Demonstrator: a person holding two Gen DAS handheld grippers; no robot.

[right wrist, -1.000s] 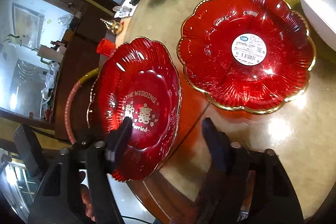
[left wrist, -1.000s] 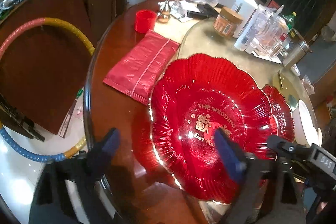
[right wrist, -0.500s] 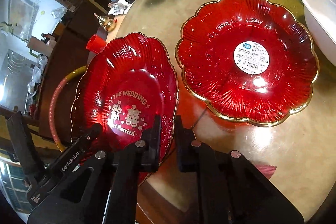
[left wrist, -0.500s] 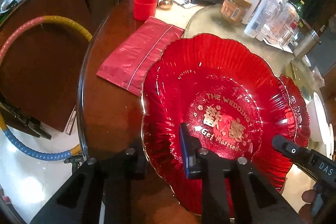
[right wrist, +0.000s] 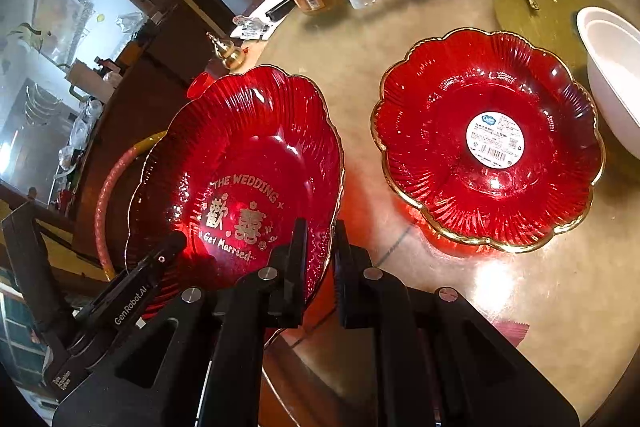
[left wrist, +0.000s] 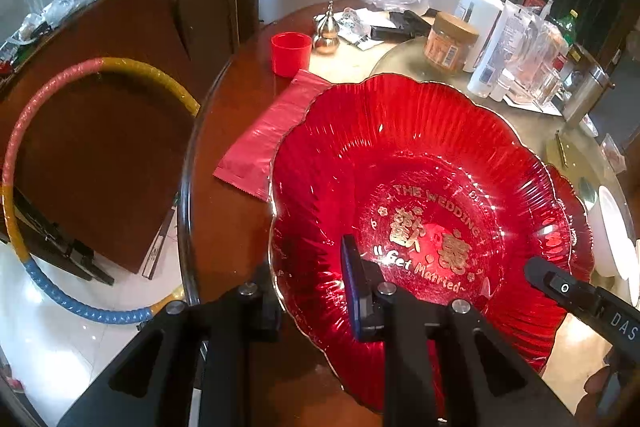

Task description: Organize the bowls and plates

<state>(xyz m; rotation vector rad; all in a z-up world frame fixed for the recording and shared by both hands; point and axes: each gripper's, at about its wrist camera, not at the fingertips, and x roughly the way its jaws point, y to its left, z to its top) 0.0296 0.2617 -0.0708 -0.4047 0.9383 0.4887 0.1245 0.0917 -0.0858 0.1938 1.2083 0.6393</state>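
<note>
A red scalloped wedding plate (left wrist: pixel 420 163) with gold lettering is held tilted above the table by both grippers. My left gripper (left wrist: pixel 312 283) is shut on its near left rim. My right gripper (right wrist: pixel 320 259) is shut on the same plate (right wrist: pixel 240 147) at its near right rim. A second red plate (right wrist: pixel 488 143) with a gold rim and a white sticker lies flat on the glass turntable, to the right of the held plate. A white bowl (right wrist: pixel 616 75) sits at the far right. The second plate's edge (left wrist: pixel 576 211) shows behind the held one.
A red packet (left wrist: pixel 264 143), a red cup (left wrist: pixel 290 53) and a small metal gourd (left wrist: pixel 326 31) lie on the wooden table edge. Jars and bottles (left wrist: pixel 480 39) crowd the back of the turntable (right wrist: pixel 520 307). A hoop (left wrist: pixel 24 155) leans by the cabinet.
Both grippers have closed on the wedding plate's rim and lifted it, tilting it up off the table.
</note>
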